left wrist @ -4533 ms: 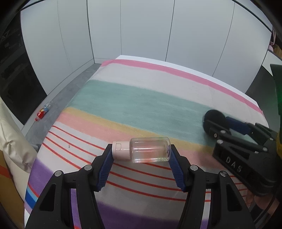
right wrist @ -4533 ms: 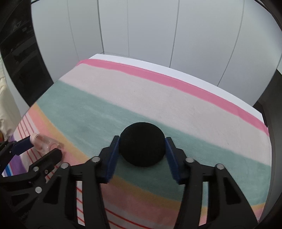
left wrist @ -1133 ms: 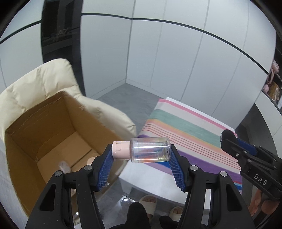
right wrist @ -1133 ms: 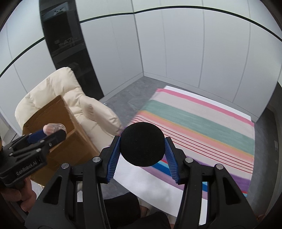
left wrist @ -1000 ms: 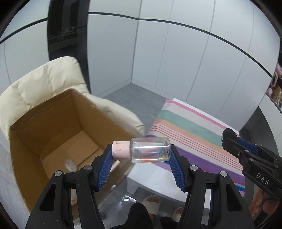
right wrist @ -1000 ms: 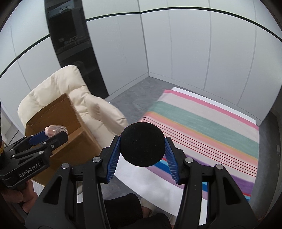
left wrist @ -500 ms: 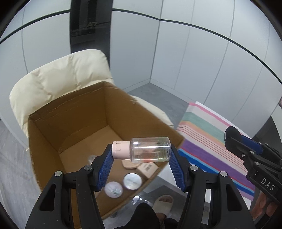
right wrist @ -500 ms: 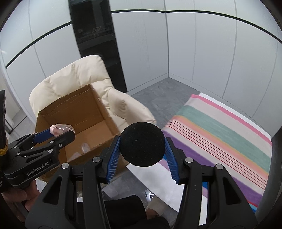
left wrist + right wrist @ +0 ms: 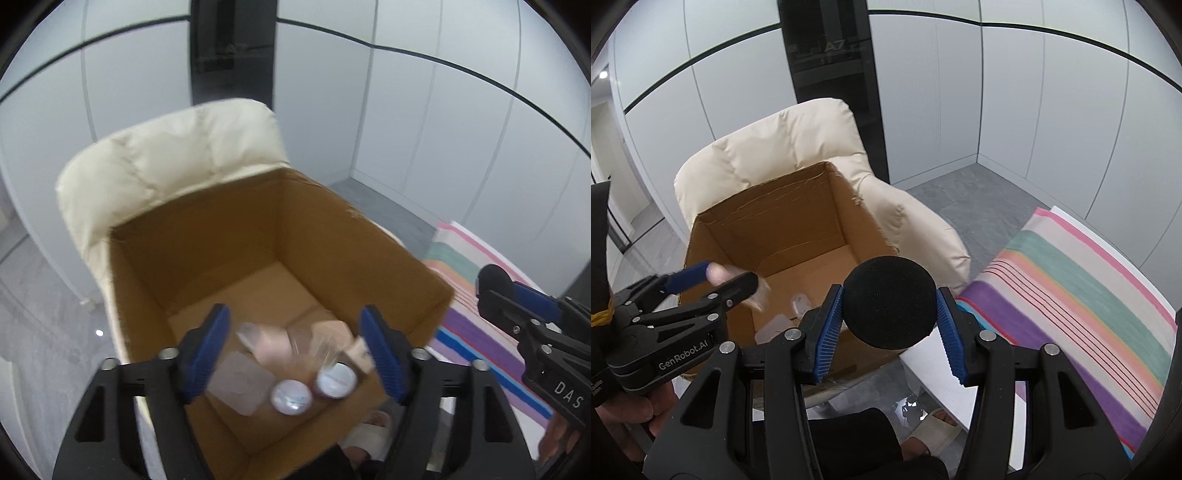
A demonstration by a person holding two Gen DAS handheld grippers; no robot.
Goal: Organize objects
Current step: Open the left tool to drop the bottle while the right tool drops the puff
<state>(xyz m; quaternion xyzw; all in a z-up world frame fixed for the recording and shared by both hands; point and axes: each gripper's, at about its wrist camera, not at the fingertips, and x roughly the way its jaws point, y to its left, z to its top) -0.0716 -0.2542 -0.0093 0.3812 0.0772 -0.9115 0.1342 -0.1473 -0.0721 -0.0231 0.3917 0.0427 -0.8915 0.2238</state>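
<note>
The clear bottle, a blur between the parting pads, could strike the jars in the cardboard box and bounce or crack (the drop looks uncontrolled); the left gripper has jaws opening, pads off the bottle; the right gripper clamps the black ball beside the box, near its rim.

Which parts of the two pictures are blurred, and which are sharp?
Left wrist view: the clear bottle between the opening left gripper is smeared, and the cardboard box looks soft. Right wrist view: the black ball in the right gripper is sharp.
</note>
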